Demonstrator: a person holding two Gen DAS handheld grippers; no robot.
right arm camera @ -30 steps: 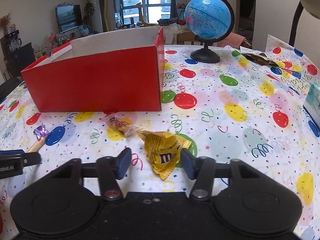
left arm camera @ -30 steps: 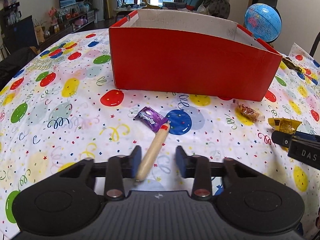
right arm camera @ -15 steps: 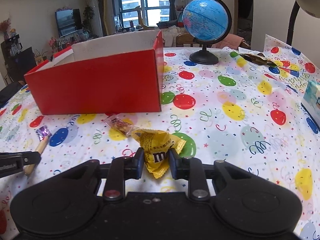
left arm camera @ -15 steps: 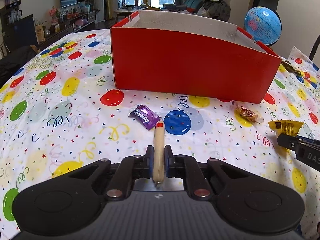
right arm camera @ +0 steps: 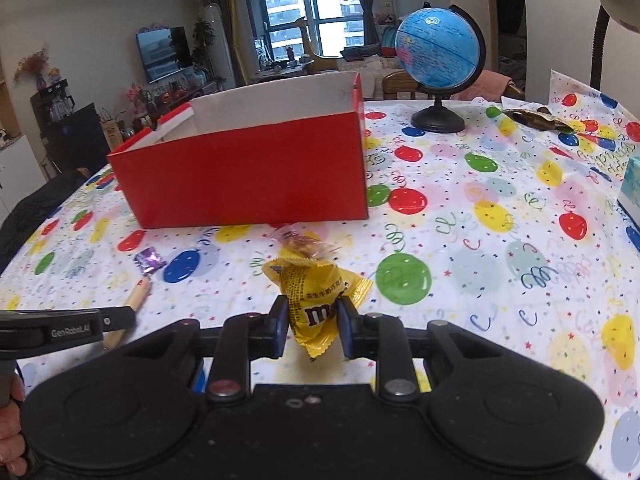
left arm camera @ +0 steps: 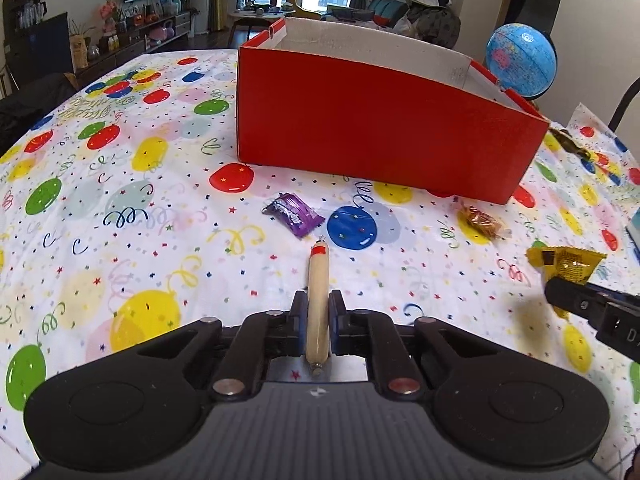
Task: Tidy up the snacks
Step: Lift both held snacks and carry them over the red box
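I see the box point(left arm camera: 384, 136) far-centre on the tablecloth point(left arm camera: 120, 240). Nearer, L to R: candy point(left arm camera: 293, 213), wrapped sweet point(left arm camera: 482, 221), snack bag point(left arm camera: 568, 264). Sausage stick point(left arm camera: 318, 300) just near of candy. Globe point(left arm camera: 522, 60) behind box, far R.

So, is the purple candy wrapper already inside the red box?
No, the purple candy wrapper lies on the balloon tablecloth, in front of the red box and outside it.

One red box point(left arm camera: 380, 132), four wrapped snacks point(left arm camera: 294, 210), one globe point(right arm camera: 438, 50).
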